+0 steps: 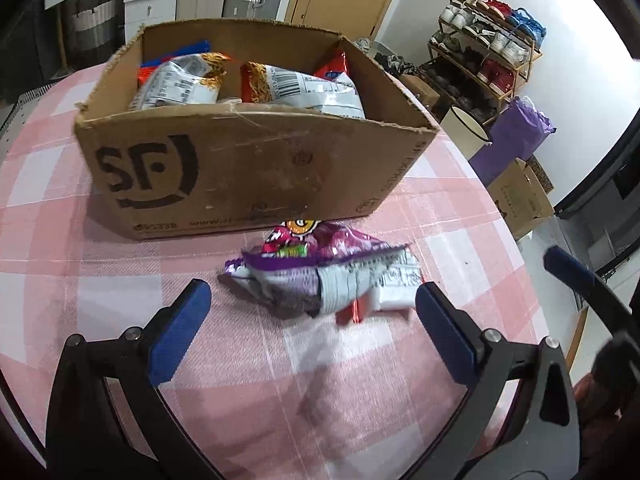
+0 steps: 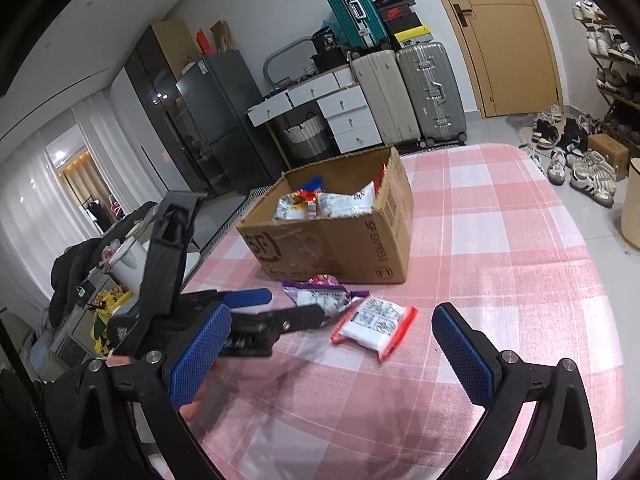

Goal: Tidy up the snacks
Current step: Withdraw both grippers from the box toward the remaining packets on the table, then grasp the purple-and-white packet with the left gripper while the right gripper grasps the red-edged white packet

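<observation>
The left gripper approaches the purple snack bag near the cardboard box, jaws wide; next it must close on the bag. The right gripper is wide too.

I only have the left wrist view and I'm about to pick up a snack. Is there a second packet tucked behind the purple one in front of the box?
Observer: Yes. The right wrist view shows a white packet with red edges lying flat beside the purple packet.
Operator: Does it touch the box?
Observer: No. It lies apart from the cardboard box, with tablecloth between them.
Operator: Is the right tool holding anything?
Observer: No. The right tool is open, with nothing gripped.
</observation>
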A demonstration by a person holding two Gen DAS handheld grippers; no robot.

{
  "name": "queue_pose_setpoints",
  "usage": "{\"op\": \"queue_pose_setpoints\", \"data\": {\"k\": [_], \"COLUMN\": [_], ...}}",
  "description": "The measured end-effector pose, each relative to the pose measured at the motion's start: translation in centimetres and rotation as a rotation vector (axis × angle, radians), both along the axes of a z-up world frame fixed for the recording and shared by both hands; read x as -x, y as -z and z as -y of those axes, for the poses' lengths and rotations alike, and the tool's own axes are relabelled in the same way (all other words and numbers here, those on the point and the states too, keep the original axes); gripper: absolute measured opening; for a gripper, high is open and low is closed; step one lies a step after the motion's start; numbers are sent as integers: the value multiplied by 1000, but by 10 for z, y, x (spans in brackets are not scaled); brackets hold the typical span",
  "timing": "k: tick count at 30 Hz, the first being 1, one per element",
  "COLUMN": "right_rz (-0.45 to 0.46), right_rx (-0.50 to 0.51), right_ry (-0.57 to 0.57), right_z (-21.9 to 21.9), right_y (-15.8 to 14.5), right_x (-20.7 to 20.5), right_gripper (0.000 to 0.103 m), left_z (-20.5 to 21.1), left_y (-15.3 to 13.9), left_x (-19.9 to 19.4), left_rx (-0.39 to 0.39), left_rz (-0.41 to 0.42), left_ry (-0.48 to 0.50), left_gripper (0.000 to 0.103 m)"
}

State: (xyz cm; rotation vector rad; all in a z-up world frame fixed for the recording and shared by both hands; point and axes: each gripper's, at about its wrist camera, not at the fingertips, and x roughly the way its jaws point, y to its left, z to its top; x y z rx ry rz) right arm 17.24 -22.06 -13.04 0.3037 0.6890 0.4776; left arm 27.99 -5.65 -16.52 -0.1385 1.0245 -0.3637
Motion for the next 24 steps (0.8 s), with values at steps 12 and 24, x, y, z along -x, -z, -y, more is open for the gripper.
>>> {"op": "queue_pose_setpoints", "data": {"k": [12,24], "right_rz": [-32,-58], "right_rx": [-5,-18], "right_ry": [-8,-16], "right_z": [4,1], "right_y": [12,23], "right_x": [-7,-15], "right_gripper": [102,102], "left_z": [11,16], "left_y": [37,51], "left_x": [-37,-56], "left_rx": [30,102], "left_rz": [-45,-45], "left_ry": [-11,0], "left_gripper": [89,54]}}
